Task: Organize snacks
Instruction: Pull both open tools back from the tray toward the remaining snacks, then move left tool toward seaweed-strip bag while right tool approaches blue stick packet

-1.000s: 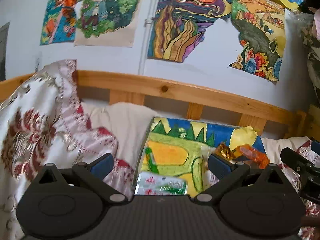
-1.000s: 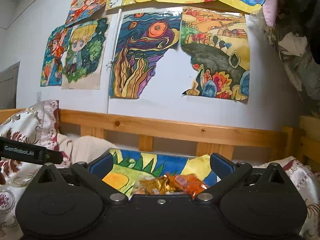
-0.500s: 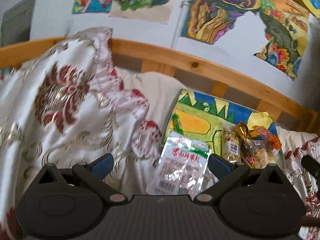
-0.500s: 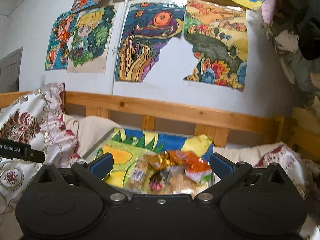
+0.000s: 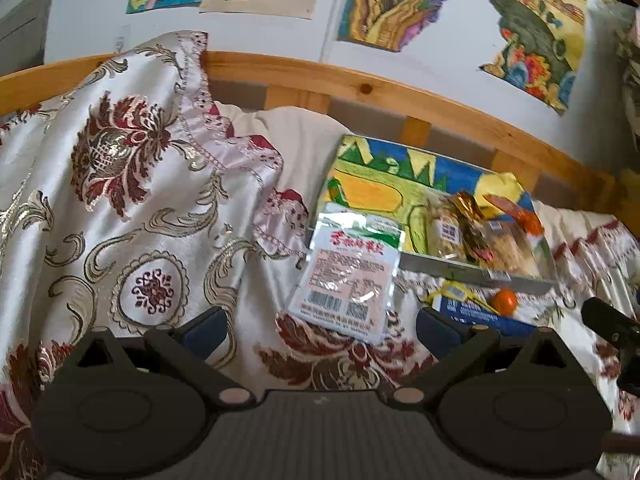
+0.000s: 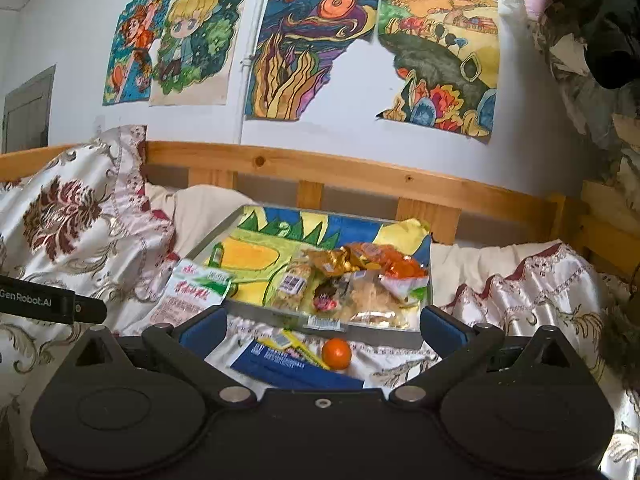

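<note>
Hovering wide open over the bedspread (image 5: 132, 240), left gripper (image 5: 320, 326), blue pads spread apart with nothing between them. Same deal for the right gripper (image 6: 322, 330): fingers parted, empty.

Using the metal tray (image 6: 360, 330) as the anchor, near to far:

- Just in front of the tray's near rim, lying on the bedspread: a blue packet (image 6: 288, 364) with a yellow strip across it, and a small orange fruit (image 6: 337, 354) touching or almost touching the packet's right end. Can't tell which.
- At the tray's front-left corner: a flat white-and-pink snack pouch (image 5: 348, 276) with a green top edge and barcodes at the bottom. Top end overlaps the tray's corner, the rest hangs off onto the bedspread.
- Inside the tray, right half: a heap of wrapped snacks (image 6: 352, 284), clear bags of pale crackers, a gold foil wrapper (image 6: 334, 260), an orange wrapper (image 6: 400, 266) at the back right. Too jumbled to count.
- Inside the tray, left half: mostly bare, showing a colourful painted sheet (image 6: 256, 248).
- Left of the tray: a floral cushion (image 5: 108, 152) propped up.
- Behind the tray: wooden bed rail (image 6: 360, 176), then the wall with bright drawings (image 6: 304, 52) taped up.
</note>
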Demonstrator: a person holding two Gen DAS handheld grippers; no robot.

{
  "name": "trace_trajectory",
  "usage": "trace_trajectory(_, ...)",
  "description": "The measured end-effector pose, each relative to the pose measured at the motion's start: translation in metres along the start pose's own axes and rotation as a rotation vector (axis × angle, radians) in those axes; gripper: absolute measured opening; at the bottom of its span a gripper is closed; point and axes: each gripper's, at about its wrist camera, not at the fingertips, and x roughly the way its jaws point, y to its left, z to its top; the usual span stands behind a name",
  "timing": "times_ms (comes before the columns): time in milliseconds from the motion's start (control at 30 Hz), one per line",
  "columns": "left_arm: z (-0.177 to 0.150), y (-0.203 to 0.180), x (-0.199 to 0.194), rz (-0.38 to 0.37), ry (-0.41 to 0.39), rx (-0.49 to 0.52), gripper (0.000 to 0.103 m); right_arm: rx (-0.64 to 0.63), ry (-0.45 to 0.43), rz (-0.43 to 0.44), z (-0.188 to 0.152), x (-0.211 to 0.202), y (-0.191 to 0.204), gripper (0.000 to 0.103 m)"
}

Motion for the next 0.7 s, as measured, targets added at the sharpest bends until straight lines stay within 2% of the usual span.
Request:
trace_trajectory(300,-0.014,-0.004,-0.001,-0.015,0.034,0.053,0.102,-0.054,0.059,0.031,-0.012,-0.001,0.013,0.102)
trace_trajectory(700,-0.017,-0.009,0.002,-0.018,0.047,0.081,0.102,-0.058,0.116,0.045,-0.016,0.009,0.015,0.102)
